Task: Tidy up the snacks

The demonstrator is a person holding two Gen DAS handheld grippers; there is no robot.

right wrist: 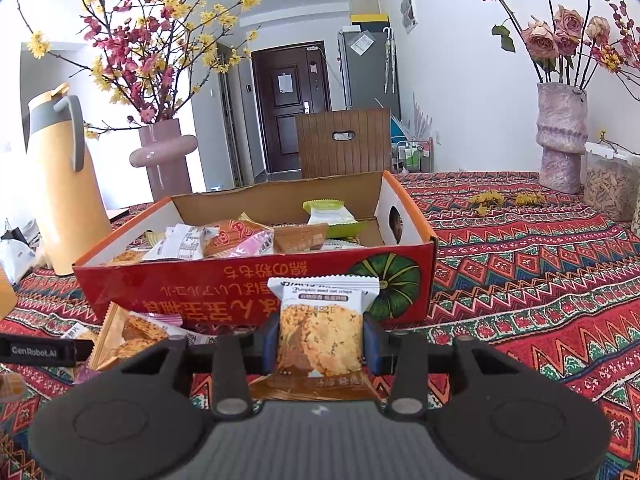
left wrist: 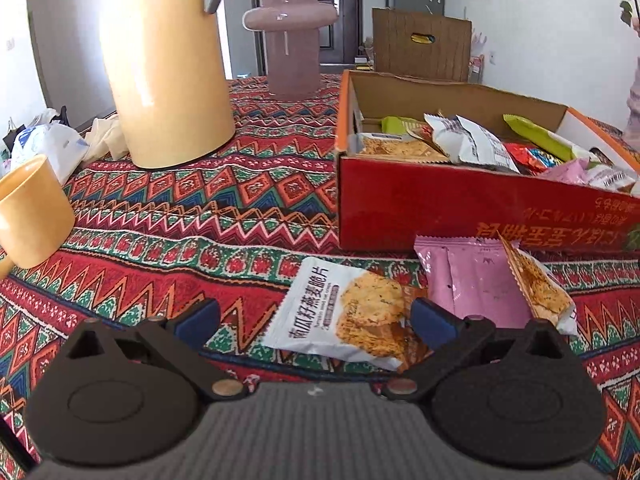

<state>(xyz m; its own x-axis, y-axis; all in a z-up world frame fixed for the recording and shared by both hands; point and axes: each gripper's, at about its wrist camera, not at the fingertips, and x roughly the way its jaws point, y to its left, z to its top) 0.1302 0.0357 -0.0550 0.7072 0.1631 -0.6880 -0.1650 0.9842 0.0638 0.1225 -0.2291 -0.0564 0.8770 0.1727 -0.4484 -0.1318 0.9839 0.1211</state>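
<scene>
The right gripper (right wrist: 320,344) clamps an oat-crisp packet (right wrist: 322,322) — lift it clear of the near wall of the red box (right wrist: 248,284) before releasing; the left gripper (left wrist: 316,322) gapes wide over another packet (left wrist: 344,314).

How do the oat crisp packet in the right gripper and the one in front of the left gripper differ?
The right gripper is shut on its oat crisp packet, upright and off the cloth; the left gripper is open, and its oat crisp packet lies flat and skewed on the tablecloth. Both show the same white wrapper and crisp picture.
</scene>
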